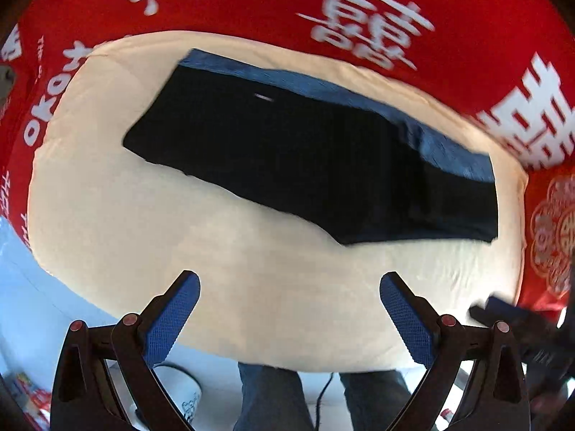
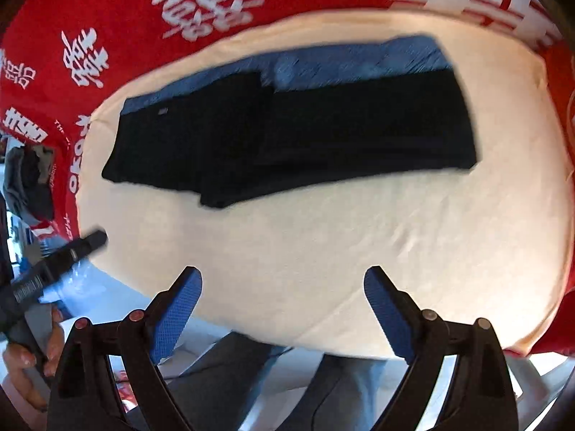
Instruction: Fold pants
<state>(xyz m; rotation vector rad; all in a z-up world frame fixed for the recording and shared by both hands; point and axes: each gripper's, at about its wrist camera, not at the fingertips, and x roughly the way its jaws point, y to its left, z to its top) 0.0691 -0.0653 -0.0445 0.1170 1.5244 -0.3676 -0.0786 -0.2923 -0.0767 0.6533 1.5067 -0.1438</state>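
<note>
Dark pants (image 1: 287, 151) lie folded lengthwise in a long strip on a cream cloth (image 1: 251, 269), with a lighter blue band of fabric along their far edge. The same pants (image 2: 287, 133) show in the right wrist view, a thicker fold at their left part. My left gripper (image 1: 289, 280) hangs open above the cream cloth's near side, well short of the pants, nothing between its blue pads. My right gripper (image 2: 284, 276) is also open and empty above the near part of the cloth (image 2: 323, 251). Both views are motion-blurred.
A red cover with white characters (image 1: 251, 0) lies under the cream cloth and surrounds it. The person's legs (image 1: 273, 398) stand at the near edge. The other gripper (image 2: 54, 262) and the hand holding it (image 2: 28, 359) show at the left of the right wrist view. Clutter (image 2: 32, 179) sits far left.
</note>
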